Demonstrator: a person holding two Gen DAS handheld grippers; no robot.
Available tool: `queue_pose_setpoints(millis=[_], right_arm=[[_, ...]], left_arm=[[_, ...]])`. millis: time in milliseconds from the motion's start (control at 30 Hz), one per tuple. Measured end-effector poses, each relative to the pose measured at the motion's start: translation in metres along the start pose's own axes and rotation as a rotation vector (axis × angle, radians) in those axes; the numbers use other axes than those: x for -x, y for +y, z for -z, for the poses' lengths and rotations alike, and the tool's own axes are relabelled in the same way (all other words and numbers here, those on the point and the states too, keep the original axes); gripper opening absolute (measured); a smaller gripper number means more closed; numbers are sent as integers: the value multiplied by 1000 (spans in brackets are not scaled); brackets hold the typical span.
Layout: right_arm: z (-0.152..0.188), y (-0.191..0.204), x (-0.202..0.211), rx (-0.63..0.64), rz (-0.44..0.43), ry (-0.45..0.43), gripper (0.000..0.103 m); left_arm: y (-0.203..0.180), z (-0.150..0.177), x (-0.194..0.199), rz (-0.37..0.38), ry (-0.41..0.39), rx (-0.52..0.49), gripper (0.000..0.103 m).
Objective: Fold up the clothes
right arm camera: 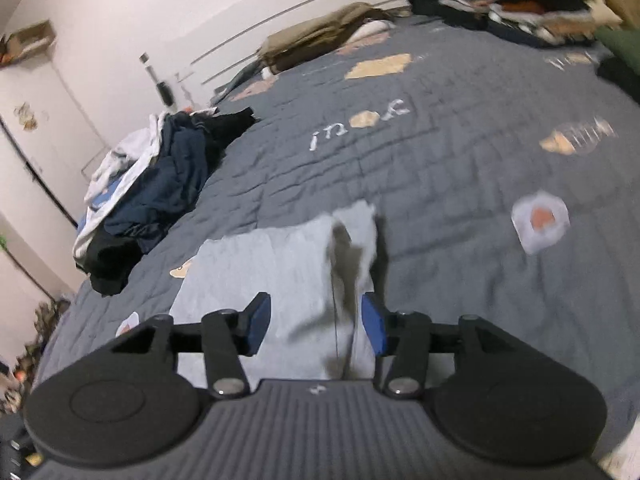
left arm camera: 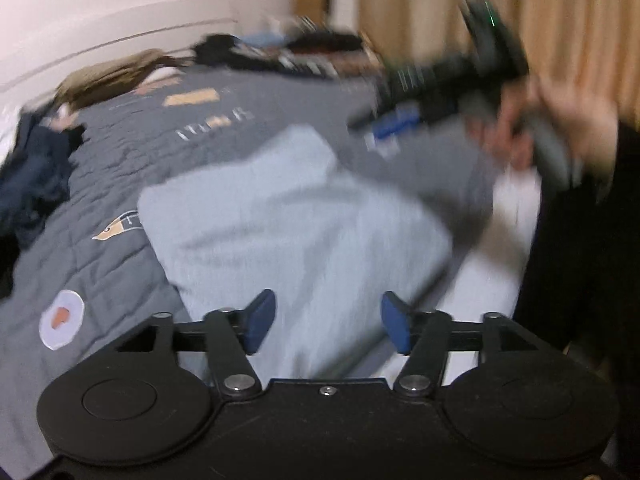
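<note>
A light grey folded garment (left arm camera: 280, 208) lies on the grey quilted bedspread (left arm camera: 120, 160). My left gripper (left arm camera: 328, 320) hovers over its near edge, blue pads wide apart with nothing pressed between them. In the right wrist view the same garment (right arm camera: 272, 264) shows a raised fold with a dark shadow along its right side. My right gripper (right arm camera: 316, 320) is open above it, and its pads are not pressing the cloth. The left wrist view also shows the right gripper (left arm camera: 380, 128), blurred, held in a person's hand (left arm camera: 560, 128) over the garment's far right corner.
A heap of dark blue, black and white clothes (right arm camera: 160, 184) sits at the bed's left edge. A khaki garment (right arm camera: 320, 36) and a stack of folded clothes (right arm camera: 520, 4) lie at the far end. A clear plastic bottle (right arm camera: 580, 136) rests at right. Tan curtains (left arm camera: 520, 12) hang behind.
</note>
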State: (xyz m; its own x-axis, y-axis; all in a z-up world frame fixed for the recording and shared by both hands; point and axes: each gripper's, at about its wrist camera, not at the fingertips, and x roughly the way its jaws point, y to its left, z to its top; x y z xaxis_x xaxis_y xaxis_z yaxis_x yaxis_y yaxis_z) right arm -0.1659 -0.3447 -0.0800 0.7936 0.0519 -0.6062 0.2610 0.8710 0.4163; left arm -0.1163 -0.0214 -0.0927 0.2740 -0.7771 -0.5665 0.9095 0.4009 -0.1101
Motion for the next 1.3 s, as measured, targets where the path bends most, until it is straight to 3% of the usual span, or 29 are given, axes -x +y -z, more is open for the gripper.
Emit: queue_pose_setpoints(millis=[200,333,433,533,633,667,700,733,800,1000,1167,1300], right_arm=[[-35,6,-37,91,-16,36,50],[-43,0,-55,108,-32,-11,50],[-50,-7,-79,74,-34,95,50],[-47,-15,-99,13,-67,192,50],[-44,-25,-110,-42,-100,202,48],[-45,-26,-112,-53,-105,198,40],[-46,-27,-114,-63,-109,194,19],[-48,-27,-116,-61,-110,201,7],[-52,-26,-117,-63,-114,195,6],[-74,-17,-94,-29,-133,49,7],[-62,-24,-129,-5,-65,274,11],[-58,-37,-127,-63,-122,264,11]], left_arm=[[38,-17,1,-39,-145,255,66],[58,-29,-4,-104,-189,325,66],[71,-38,-13,-121,-202,358,66],[83,-45,-24,-139,-203,402,66],[91,-46,-35,-161,-192,445,66],[93,-47,-38,-165,-190,455,66],[94,-48,-40,-171,-188,457,66],[95,-48,-42,-173,-187,458,66],[96,-50,-46,-176,-188,460,66],[96,-54,-52,-190,-196,470,66],[99,-53,-66,-221,-126,467,67],[100,-46,-75,-271,-40,446,67]])
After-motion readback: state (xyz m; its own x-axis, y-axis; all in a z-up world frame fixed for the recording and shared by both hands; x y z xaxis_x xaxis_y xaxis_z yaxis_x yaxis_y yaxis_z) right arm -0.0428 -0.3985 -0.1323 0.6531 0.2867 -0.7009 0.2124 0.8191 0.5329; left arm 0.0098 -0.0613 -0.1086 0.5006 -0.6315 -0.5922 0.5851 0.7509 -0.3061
